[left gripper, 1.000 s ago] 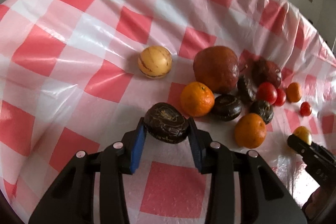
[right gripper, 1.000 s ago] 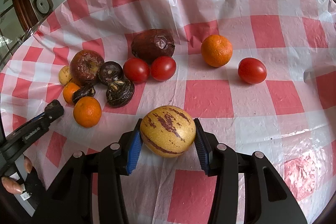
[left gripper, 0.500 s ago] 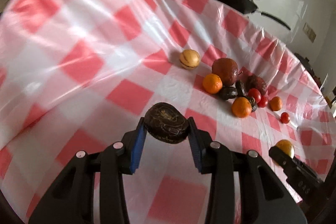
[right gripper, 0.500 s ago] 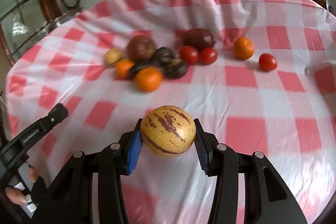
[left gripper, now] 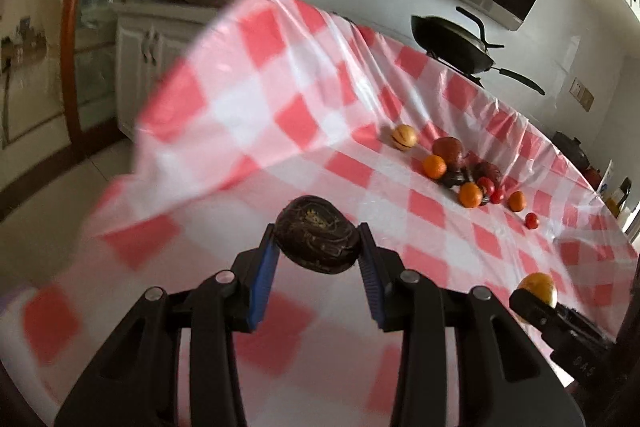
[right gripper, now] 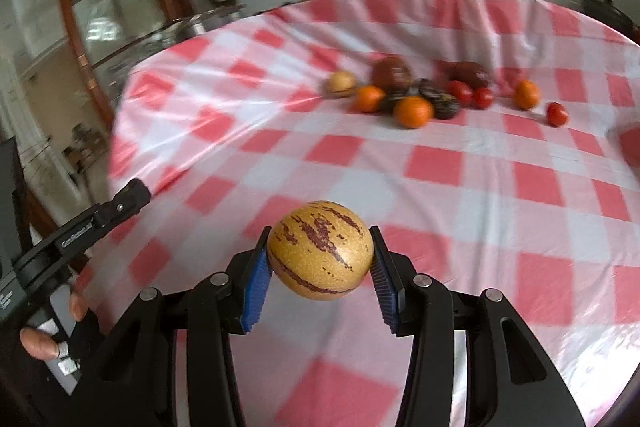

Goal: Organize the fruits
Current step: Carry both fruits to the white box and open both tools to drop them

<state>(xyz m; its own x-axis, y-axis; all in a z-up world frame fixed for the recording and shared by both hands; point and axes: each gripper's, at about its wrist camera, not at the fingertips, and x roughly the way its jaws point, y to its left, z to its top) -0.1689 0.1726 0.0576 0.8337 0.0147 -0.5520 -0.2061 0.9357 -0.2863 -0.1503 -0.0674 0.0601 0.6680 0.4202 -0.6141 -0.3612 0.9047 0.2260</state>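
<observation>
Dark wrinkled fruit [left gripper: 318, 235], long axis crosswise | left hand-held gripper [left gripper: 318, 247] clamps it | right hand-held gripper [right gripper: 320, 257] clamps striped yellow fruit [right gripper: 320, 249]

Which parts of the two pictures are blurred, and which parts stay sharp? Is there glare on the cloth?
Left wrist view: the dark fruit and left gripper are sharp; the near tablecloth is smeared. Right wrist view: the striped yellow fruit in the right gripper is sharp; the fruit pile is soft, and white glare streaks the cloth.
</observation>
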